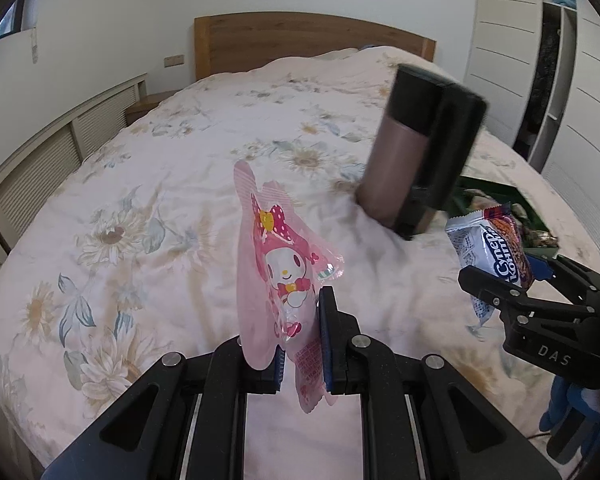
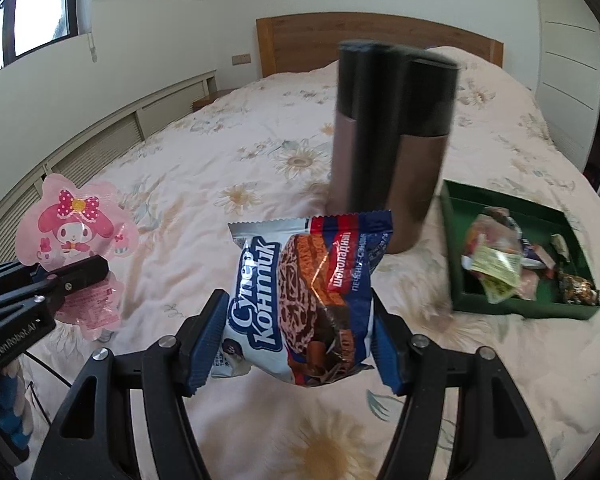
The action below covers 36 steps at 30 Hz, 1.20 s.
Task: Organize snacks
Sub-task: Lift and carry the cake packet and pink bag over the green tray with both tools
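Left wrist: left claw point(image 1: 303, 344) pinches pink snack packet point(image 1: 278, 276) upright, edge-on.

2 held snack packets point(image 2: 300, 300) point(image 1: 284, 276), 1 tumbler point(image 2: 392, 140), 1 tray point(image 2: 456, 240)

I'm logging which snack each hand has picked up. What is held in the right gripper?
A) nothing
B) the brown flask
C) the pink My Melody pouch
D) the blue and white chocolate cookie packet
D: in the right wrist view, the right gripper has its jaws closed on the chocolate cookie packet, while the pink pouch sits in the left gripper.
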Available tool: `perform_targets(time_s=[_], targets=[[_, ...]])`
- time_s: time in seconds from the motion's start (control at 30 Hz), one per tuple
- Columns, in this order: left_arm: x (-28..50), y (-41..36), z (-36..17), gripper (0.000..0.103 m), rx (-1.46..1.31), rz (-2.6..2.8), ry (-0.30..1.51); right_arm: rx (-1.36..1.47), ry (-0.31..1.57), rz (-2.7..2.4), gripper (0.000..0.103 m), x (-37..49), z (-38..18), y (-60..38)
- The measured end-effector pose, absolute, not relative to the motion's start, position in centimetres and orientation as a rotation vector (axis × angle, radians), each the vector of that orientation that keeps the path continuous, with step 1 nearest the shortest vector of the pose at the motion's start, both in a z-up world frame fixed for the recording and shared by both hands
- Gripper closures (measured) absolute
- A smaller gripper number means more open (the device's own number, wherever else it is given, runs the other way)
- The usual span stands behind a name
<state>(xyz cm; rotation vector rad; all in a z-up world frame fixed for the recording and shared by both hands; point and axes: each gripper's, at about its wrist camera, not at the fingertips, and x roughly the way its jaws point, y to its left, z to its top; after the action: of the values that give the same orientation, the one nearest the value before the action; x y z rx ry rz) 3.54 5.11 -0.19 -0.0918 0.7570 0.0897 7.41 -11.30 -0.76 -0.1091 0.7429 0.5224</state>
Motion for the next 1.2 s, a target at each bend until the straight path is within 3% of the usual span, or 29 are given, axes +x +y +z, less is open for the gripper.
perform_targets(time_s=[0.5,1.2], targets=[[4.7,-5.1,1.8,0.091,0.015,-0.094,0.763,-0.053,0.708,0.371,0.031,6.4,-0.3,-23.7],[14.5,-19.0,2.2,0.091,0.108,-0.282,0.773,0.022,0.698,0.148,0.031,15.4,-1.2,-37.4]])
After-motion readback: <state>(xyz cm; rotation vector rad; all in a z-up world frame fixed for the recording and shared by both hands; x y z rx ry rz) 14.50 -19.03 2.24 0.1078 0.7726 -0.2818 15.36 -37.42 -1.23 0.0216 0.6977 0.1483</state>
